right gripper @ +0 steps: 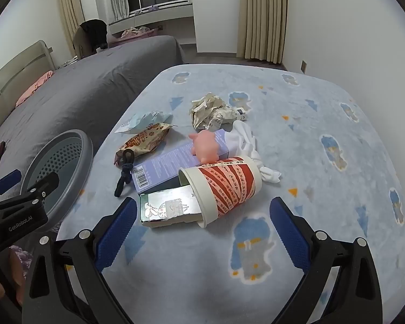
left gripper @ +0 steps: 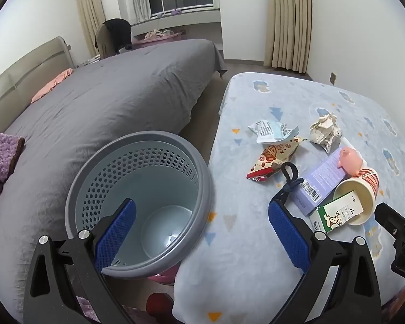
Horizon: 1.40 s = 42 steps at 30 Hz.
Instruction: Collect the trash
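The right gripper (right gripper: 202,232) hangs low over the near part of the table (right gripper: 324,124), its blue-padded fingers (right gripper: 116,232) spread wide and holding nothing, touching nothing; just beyond them lies a green milk carton (right gripper: 170,208), flattened, its far end tucked into the mouth of a paper cup (right gripper: 224,186) tipped on its side with red stripes round it; behind the cup a long purple box (right gripper: 172,162) lies flat, a pink pig toy (right gripper: 205,148) resting on it, and a white cloth (right gripper: 251,145) trails off to the right; a dark cord (right gripper: 124,172) lies along the box's left end; farther on sit a brown snack bag (right gripper: 143,143), a pale blue wrapper (right gripper: 143,121), and a ball of crumpled paper (right gripper: 210,110) toward the middle of the table.

The left gripper (left gripper: 202,232) hovers at the table's left edge, fingers (left gripper: 116,229) likewise wide apart and empty; one finger shows over the grey bin (left gripper: 137,202), the other over the tablecloth; the bin stands just beside the left edge, between table and bed (left gripper: 108,102), and only its bare bottom shows inside; beyond the bed hang curtains (left gripper: 289,21) by the far wall.
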### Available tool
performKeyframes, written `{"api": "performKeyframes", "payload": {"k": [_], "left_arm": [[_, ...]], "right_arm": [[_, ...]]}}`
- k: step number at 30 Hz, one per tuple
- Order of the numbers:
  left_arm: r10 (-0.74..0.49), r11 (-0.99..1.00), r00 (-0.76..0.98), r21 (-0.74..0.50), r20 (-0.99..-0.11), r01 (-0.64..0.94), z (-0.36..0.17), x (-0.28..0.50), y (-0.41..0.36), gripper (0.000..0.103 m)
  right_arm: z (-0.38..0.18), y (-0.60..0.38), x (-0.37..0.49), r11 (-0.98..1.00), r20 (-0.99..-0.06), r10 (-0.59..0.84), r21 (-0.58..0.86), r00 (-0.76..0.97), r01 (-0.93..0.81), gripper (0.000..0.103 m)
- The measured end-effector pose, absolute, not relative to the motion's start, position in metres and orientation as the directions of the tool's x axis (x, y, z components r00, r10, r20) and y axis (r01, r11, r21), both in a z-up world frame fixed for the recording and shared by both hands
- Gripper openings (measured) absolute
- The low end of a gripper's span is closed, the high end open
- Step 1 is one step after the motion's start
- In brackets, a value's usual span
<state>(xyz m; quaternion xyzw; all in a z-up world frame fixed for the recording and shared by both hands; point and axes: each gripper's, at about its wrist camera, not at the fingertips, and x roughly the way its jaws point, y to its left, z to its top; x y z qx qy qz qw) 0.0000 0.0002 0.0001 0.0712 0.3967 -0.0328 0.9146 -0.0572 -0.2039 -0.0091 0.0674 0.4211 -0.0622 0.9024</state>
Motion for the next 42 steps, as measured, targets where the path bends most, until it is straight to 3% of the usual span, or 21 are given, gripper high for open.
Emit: {"api": "performKeyframes", "payload": {"k": [42], "left_arm": [[0.007,0.987,0.695,0.117,-0.719,0.111,0.0024,-0.0014,0.0033,0.097]], "right_arm": [[-0.0020,-0.2055,-0.0589,0.984,-0.757,-0.056,0.069,0.651,0.165,0.094]]}}
